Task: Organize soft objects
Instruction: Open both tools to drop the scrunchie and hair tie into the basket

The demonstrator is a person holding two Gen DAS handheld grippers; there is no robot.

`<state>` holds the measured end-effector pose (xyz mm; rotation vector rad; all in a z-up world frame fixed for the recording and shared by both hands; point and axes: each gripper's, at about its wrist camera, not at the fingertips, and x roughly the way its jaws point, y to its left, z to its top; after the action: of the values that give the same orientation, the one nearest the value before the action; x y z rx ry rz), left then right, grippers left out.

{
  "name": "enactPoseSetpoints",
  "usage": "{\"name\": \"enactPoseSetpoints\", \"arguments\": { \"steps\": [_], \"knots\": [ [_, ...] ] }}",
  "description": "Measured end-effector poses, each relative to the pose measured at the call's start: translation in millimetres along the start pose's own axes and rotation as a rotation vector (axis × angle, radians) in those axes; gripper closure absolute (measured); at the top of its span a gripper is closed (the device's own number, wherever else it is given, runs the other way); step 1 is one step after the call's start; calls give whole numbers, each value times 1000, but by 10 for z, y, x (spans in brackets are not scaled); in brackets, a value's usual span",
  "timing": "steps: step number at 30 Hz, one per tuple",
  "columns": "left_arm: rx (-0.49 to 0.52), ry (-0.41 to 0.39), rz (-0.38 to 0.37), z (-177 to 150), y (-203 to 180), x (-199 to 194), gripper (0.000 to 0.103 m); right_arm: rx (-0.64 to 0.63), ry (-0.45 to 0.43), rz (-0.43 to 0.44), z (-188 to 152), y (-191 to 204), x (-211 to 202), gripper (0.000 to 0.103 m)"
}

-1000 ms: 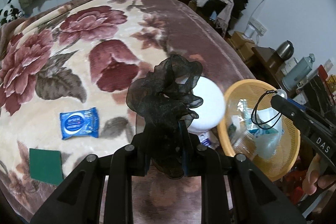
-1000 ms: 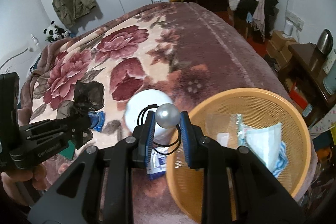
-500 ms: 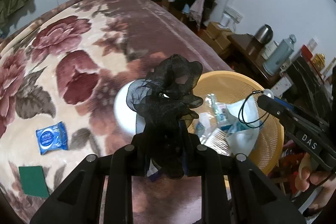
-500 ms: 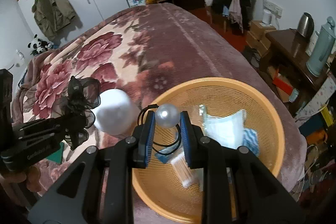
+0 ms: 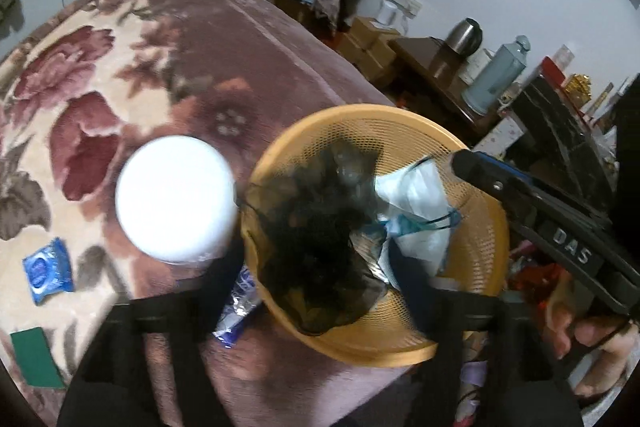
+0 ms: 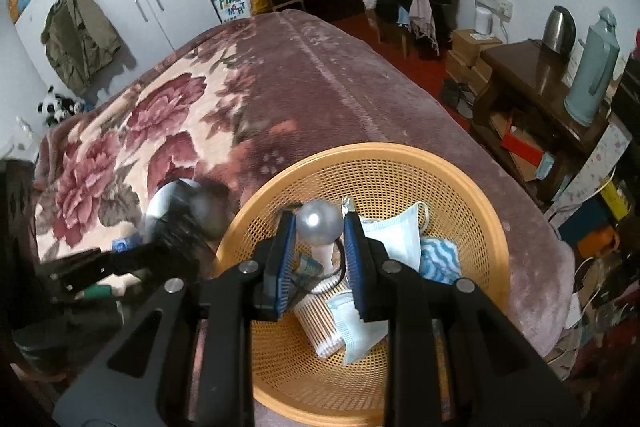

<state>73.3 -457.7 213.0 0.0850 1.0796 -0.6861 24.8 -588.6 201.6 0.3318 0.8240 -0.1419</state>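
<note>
Left wrist view: motion blur softens the lower half of the frame, and the left claw point(image 5: 320, 291) is seen only as two dark smeared fingers, spread wide apart; its jaws have just been opening. Between them a black gauzy scrunchie point(image 5: 316, 247) is seen, free of both pads, over the near left part of an orange plastic mesh basket point(image 5: 480, 267); whether it has landed cannot be told. Part of the basket's contents is hidden by the scrunchie. A pale blue face mask point(image 5: 420, 199) is seen inside, right of centre. A smooth white round object point(image 5: 176, 199) stands just beside the basket on a plush floral blanket point(image 5: 120, 67) covering the bed. At lower left a blue wipes packet point(image 5: 48, 271) and a flat green square point(image 5: 34, 357), cut off by the frame edge, are laid.

In the right wrist view, the right claw point(image 6: 318, 243) is clenched on a glossy pearl bead point(image 6: 319, 225) of a hair tie, over the basket's centre. Its black elastic loop is mostly hidden behind the fingers. A bundle of cotton swabs point(image 6: 324, 323) is seen beneath.
</note>
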Motion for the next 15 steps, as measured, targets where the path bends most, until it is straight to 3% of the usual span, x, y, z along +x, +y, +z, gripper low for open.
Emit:
{"name": "enactPoseSetpoints", "arguments": {
  "steps": [1,2,3,4,5,15],
  "knots": [
    [-4,-1,-4,-9,0,4,5,15,1,2,-8,-37,10,61],
    [-8,2,-1,-16,6,8,2,33,13,-3,-13,-79,33,39],
    [-9,8,9,-22,15,15,2,48,24,-10,-13,-111,53,29],
    [-6,12,16,-27,16,25,2,72,29,-19,-21,-159,66,12],
    [-4,14,24,-30,14,33,2,96,25,-18,-37,-207,60,4],
    [-6,-15,64,-59,108,-48,1,154,63,-49,-132,-357,88,0]
  ]
}}
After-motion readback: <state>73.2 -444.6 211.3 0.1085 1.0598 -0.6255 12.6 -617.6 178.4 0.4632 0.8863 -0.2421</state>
